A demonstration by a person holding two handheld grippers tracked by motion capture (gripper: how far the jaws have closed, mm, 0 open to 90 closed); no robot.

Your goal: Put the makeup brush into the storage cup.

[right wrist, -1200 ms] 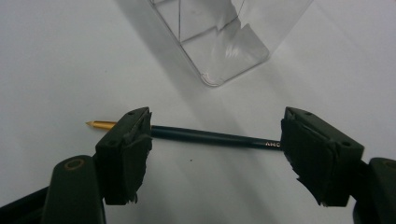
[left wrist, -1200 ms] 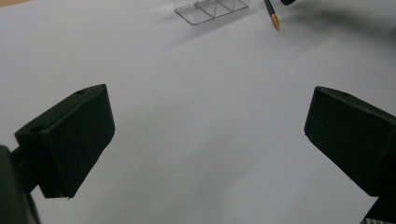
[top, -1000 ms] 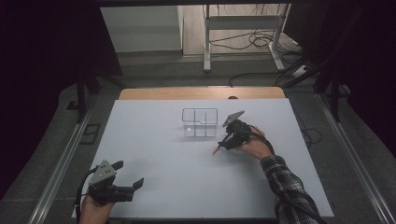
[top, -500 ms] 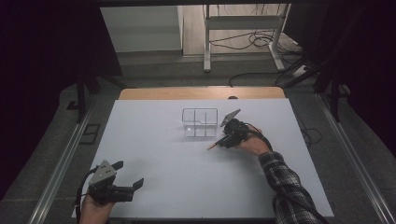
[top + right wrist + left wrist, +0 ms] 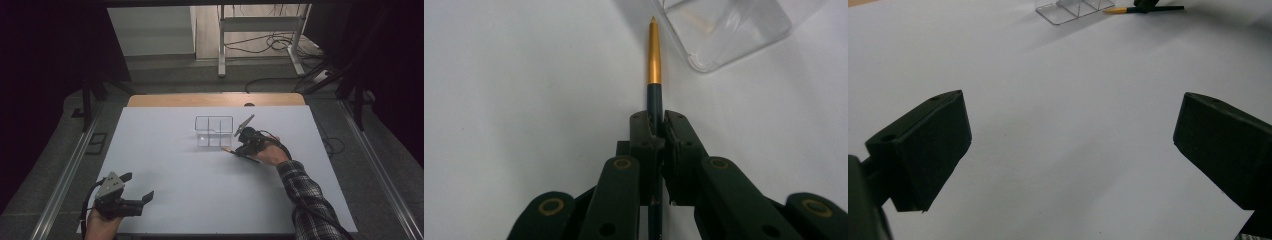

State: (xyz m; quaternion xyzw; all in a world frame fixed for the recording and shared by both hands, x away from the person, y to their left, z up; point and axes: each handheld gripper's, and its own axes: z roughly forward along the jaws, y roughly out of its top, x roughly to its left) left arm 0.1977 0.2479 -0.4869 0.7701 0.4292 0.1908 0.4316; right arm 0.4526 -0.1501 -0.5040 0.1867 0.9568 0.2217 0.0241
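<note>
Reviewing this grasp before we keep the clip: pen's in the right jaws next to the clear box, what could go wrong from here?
1. The right gripper has just closed on the pen with a thin, lengthwise pinch; the pen may swivel or slip when lifted.
2. The gold tip lies close to the box; it could catch the light clear wall and shove it.
3. The left gripper sits open and far away, so nothing steadies the box.

The back end of the pen [image 5: 653, 107] is hidden under the right gripper [image 5: 655, 122], whose jaws have just closed on it, and it runs off the bottom edge. The clear box [image 5: 729, 30] is cut off at the top edge, far and to the right. In the left gripper view, the box [image 5: 1073, 9] is also cut off at the far edge. From high up, the pen [image 5: 231, 151] looks too small to show its parts. The person's sleeve [image 5: 307, 195] runs off the near edge.
</note>
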